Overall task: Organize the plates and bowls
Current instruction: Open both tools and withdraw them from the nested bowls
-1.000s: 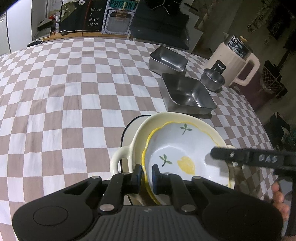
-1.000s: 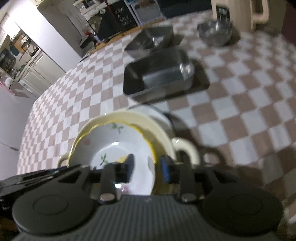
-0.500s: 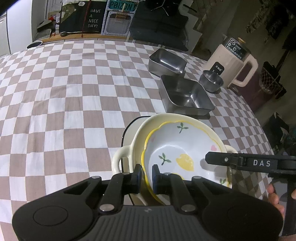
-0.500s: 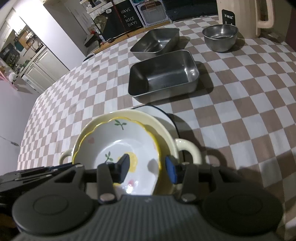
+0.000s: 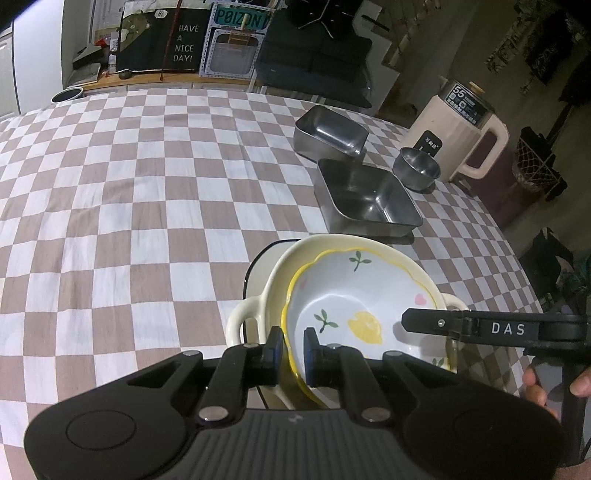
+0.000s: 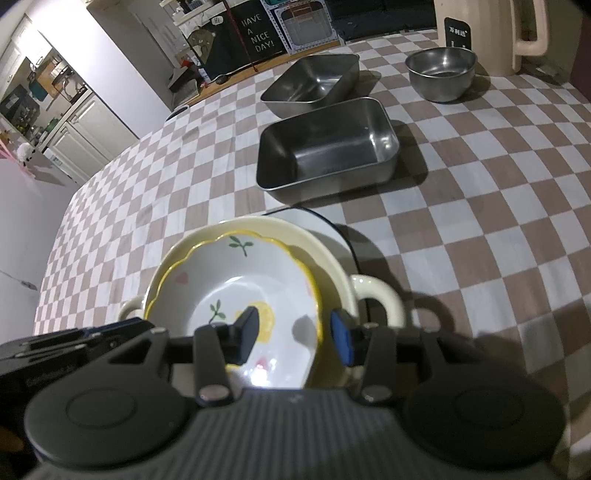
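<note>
A white lemon-pattern bowl with a yellow scalloped rim (image 5: 354, 295) (image 6: 236, 280) sits inside a cream two-handled dish (image 5: 240, 317) (image 6: 373, 295), which rests on a white dark-rimmed plate (image 5: 262, 262) (image 6: 317, 221). My left gripper (image 5: 293, 354) is shut on the lemon bowl's near rim. My right gripper (image 6: 295, 332) is open, its fingers straddling the bowl's rim on the opposite side without touching; it shows in the left wrist view as a black bar (image 5: 480, 326).
Beyond the stack stand a rectangular steel tray (image 5: 369, 199) (image 6: 328, 147), a second steel tray (image 5: 328, 133) (image 6: 314, 81), a small steel bowl (image 5: 417, 168) (image 6: 441, 72) and a cream jug (image 5: 458, 129) (image 6: 480, 33). The checked tablecloth (image 5: 129, 206) stretches left.
My right gripper has opened wider, letting go of the lemon bowl's rim. The left gripper stays shut on the bowl, which has settled lower into the cream dish.
</note>
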Motion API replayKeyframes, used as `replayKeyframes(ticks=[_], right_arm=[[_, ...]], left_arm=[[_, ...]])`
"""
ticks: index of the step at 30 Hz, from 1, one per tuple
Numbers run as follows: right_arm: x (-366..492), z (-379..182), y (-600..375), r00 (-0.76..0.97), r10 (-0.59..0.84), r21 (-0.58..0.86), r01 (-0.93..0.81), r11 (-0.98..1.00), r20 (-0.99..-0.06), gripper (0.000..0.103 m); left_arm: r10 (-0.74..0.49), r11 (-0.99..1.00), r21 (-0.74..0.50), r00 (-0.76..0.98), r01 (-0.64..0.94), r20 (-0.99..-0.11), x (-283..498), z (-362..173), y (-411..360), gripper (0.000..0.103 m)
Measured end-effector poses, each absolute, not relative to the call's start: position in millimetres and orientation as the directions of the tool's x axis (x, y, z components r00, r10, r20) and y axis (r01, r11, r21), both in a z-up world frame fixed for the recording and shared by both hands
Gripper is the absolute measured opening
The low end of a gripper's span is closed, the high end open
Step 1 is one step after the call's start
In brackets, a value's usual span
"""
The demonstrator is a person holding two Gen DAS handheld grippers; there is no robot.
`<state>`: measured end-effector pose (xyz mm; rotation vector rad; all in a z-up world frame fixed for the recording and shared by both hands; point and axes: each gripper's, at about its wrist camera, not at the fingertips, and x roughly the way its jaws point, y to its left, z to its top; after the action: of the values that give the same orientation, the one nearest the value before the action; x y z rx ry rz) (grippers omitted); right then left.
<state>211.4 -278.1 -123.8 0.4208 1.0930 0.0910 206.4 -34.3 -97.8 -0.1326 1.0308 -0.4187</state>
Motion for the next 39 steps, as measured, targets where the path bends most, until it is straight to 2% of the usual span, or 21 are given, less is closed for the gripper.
replayKeyframes(ticks=[4,7,12,15,18,20,22,25,33,36,39], right_arm=[[211,-123,-279,0.470,0.272,0.373,0.134,0.918,-0.839,0.050],[209,-121,-279,0.479,0.270,0.374,0.135,0.917,-0.835,0.051],[208,-115,-282,0.497,0.272,0.377,0.123,0.918,-0.824,0.058],[207,-108,-282,0.514,0.280,0.380,0.097,0.920,-0.811,0.069],[204,-94,-283,0.551,0.251,0.342,0.068,0.937,-0.796,0.078],[202,-85,-286,0.584,0.225,0.317,0.060,0.946,-0.780,0.087],[199,-76,-293,0.630,0.216,0.315,0.048,0.948,-0.746,0.093],[199,-68,-309,0.685,0.189,0.316,0.064,0.947,-0.704,0.102],[212,-59,-355,0.788,0.094,0.317,0.133,0.939,-0.609,0.103],[230,-65,-365,0.753,0.050,0.262,0.165,0.951,-0.656,0.103],[254,-81,-374,0.702,0.003,0.213,0.212,0.954,-0.712,0.102]], left_arm=[[-0.397,0.914,-0.300,0.444,0.274,-0.803,207,-97,-34,0.012],[-0.392,0.917,-0.299,0.446,0.266,-0.805,207,-95,-33,0.017],[-0.379,0.923,-0.293,0.463,0.248,-0.801,208,-88,-29,0.034],[-0.390,0.919,-0.294,0.479,0.264,-0.786,205,-80,-29,0.045],[-0.387,0.918,-0.271,0.512,0.289,-0.767,202,-71,-32,0.070],[-0.370,0.924,-0.238,0.544,0.298,-0.753,202,-65,-36,0.096],[-0.368,0.924,-0.223,0.567,0.310,-0.738,204,-59,-40,0.103],[-0.372,0.923,-0.216,0.584,0.319,-0.722,210,-53,-48,0.103],[-0.374,0.919,-0.198,0.595,0.341,-0.711,245,-44,-77,0.103],[-0.378,0.916,-0.196,0.591,0.350,-0.713,268,-45,-88,0.103],[-0.386,0.913,-0.201,0.585,0.356,-0.714,290,-50,-96,0.093]])
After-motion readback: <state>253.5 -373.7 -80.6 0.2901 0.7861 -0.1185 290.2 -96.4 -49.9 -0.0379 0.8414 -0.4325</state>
